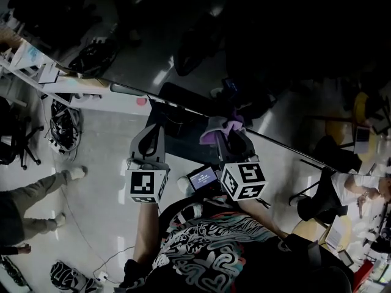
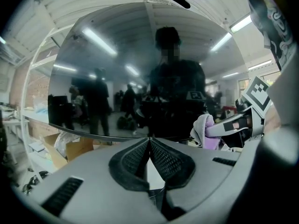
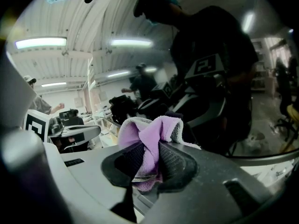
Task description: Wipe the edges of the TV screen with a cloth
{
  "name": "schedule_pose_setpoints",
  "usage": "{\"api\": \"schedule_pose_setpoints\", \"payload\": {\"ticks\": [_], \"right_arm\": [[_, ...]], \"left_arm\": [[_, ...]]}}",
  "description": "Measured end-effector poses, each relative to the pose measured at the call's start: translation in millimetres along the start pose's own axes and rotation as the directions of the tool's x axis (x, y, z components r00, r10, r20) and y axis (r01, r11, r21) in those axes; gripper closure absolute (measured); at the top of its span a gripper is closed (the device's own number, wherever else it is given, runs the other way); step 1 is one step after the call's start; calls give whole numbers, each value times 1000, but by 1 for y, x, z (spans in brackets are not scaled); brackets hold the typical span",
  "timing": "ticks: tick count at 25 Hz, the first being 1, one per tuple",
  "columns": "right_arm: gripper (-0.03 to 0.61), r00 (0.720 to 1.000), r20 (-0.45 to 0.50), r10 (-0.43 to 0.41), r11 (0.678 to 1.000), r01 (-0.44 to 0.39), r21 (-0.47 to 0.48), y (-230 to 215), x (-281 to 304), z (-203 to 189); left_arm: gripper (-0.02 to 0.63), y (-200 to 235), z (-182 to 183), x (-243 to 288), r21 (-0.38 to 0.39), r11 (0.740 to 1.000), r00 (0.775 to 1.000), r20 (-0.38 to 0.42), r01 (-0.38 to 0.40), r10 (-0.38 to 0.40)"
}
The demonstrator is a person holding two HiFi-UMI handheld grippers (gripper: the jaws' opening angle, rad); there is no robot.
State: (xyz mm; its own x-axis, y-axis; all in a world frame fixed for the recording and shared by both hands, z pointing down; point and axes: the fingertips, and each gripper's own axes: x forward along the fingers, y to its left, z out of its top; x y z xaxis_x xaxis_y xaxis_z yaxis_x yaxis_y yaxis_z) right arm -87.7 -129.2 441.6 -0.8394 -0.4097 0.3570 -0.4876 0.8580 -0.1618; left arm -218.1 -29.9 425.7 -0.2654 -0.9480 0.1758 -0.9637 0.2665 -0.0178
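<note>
Now the right gripper (image 3: 151,147) squeezes the purple cloth (image 3: 145,127); the left gripper (image 2: 149,143) is pinched together, empty. Best to slide the cloth slowly along the TV screen (image 2: 117,69) edge.

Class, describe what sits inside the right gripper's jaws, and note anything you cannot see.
A bunched purple cloth is pinched inside the right gripper, between its black ribbed pads. Its lower folds are hidden behind those pads.

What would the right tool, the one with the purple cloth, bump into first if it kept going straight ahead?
Most likely the TV screen. The right tool is shut on the purple cloth, which sticks out ahead, so the cloth would touch the glass first. How close is unclear.
</note>
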Motion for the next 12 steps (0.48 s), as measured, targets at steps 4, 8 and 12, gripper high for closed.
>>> {"api": "schedule_pose_setpoints", "payload": {"ticks": [4,8,12], "right_arm": [[469,1000,1,17,1000,-17,4,11,12,0],[469,1000,-2,26,1000,-26,15,20,22,3],[469,999,-7,37,999,-37,20,27,27,7]], "left_arm": [[595,13,-1,-8,4,1000,1000,-4,-28,28],[595,28,-1,-15,0,998,998,-9,-58,58],[595,38,2,-24,-8,996,996,-10,-87,87]]}}
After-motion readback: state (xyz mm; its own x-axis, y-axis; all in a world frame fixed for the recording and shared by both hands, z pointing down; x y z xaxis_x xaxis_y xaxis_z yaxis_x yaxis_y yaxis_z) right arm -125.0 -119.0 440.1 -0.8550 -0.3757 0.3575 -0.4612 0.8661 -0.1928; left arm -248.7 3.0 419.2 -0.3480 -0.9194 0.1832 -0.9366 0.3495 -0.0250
